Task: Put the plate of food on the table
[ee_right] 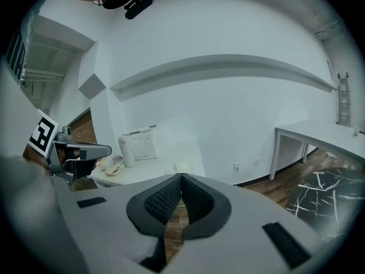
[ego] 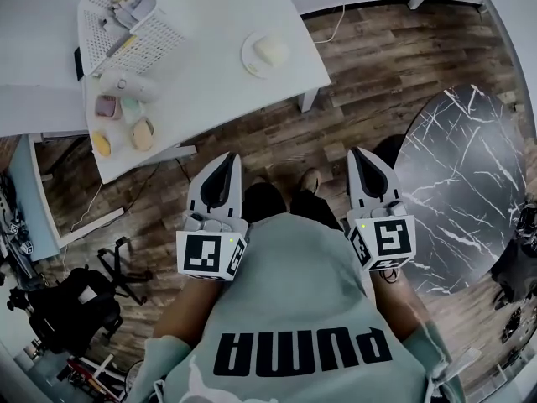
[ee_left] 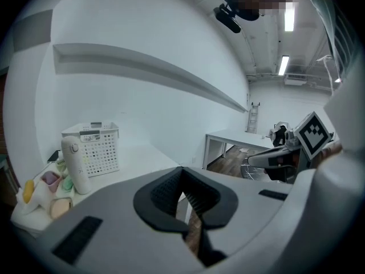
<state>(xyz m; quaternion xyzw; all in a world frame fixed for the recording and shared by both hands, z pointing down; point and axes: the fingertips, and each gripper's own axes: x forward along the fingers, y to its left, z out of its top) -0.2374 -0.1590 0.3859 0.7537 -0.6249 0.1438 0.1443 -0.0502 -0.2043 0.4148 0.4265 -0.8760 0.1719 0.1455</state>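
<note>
Closest to me, at the bottom of the head view, both claws sit close against my body. The left claw (ego: 225, 159) has its jaws pressed together with nothing between them, and the right claw (ego: 359, 153) is closed and empty too. Each gripper view shows the ribbed pads meeting at the tip over bare wooden floor (ego: 277, 133).

By my reading, the carrying has not begun. The plate (ego: 249, 60) is well apart from both claws, on the white surface (ego: 210, 23) in the upper middle of the frame, near that surface's right-hand corner. If the dark marbled surface (ego: 461, 183) at the right of the frame is the goal, everything is left to do: reach, grasp the rim, carry, set down. If the white one is meant, the plate is already there. I cannot tell which.

Going outward over the white surface, the near left edge holds a cluster of small cups (ego: 132, 107) in pink, green, tan and yellow. I cannot make out what is in them. Just behind them stands a white bottle (ego: 126, 85), upright in the left gripper view. Past it, in the upper left, is a white perforated basket (ego: 151, 49) holding a few pale packets that I cannot identify. The plate carries one pale rounded piece of food (ego: 271, 50), sitting roughly at its middle.
</note>
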